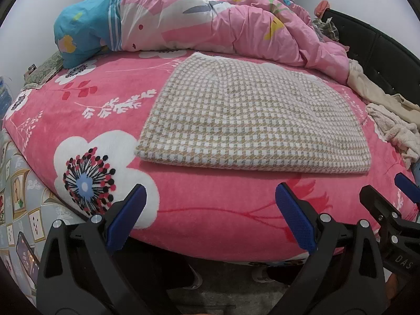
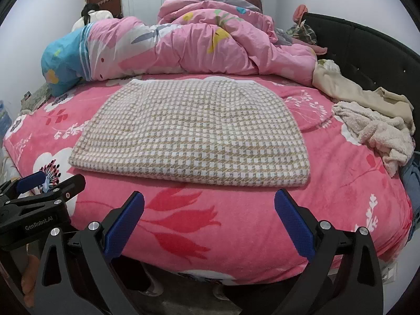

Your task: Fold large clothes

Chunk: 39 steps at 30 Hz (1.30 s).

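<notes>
Folded houndstooth garment [image 1: 252, 115] flat on pink floral bedsheet [image 1: 210, 210], bunched pink duvet [image 1: 210, 21] behind, cream clothes heap [image 2: 372, 128] at right; left gripper [image 1: 210, 220] and right gripper [image 2: 210, 223] both spread apart, empty, short of near edge.

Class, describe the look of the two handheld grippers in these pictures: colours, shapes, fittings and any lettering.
Each gripper, left gripper and right gripper, has black angular plastic arms with silver bolts and textured blue pads on its fingers. The left one's body reads "GenRobot.AI"; the right one's shows "DAS". No cables or sleeves show.
</notes>
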Available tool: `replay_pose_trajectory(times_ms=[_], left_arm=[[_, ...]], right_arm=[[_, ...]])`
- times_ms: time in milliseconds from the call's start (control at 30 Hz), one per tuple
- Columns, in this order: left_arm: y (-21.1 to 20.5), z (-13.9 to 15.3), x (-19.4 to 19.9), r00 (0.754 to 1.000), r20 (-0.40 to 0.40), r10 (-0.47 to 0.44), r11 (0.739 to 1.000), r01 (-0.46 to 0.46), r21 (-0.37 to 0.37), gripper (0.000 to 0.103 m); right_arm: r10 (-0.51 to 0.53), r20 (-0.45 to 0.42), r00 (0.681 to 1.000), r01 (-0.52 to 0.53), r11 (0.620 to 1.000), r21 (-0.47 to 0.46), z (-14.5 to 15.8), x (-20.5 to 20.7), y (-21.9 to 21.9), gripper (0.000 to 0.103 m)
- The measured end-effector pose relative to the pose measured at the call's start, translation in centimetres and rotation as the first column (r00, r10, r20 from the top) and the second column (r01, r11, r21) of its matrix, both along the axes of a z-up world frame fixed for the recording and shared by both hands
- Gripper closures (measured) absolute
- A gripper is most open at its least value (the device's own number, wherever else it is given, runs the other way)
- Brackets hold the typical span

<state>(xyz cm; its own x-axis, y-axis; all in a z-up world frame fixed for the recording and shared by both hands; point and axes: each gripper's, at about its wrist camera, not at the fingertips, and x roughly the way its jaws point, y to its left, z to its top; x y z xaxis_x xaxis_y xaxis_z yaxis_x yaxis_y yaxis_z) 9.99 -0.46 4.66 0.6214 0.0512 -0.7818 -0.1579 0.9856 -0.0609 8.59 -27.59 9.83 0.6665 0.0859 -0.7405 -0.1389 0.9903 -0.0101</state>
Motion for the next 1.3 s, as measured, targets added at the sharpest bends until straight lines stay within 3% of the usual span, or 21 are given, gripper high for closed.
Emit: replay_pose_trajectory(times_ms=[1300], left_arm=[[0.36, 0.39, 0.2, 1.0, 0.005, -0.004, 1.0, 0.004, 0.005, 0.008]], right_arm=[[0.005, -0.001, 1.0, -0.005, 1.0, -0.014, -0.12, 0.18, 0.0, 0.006]])
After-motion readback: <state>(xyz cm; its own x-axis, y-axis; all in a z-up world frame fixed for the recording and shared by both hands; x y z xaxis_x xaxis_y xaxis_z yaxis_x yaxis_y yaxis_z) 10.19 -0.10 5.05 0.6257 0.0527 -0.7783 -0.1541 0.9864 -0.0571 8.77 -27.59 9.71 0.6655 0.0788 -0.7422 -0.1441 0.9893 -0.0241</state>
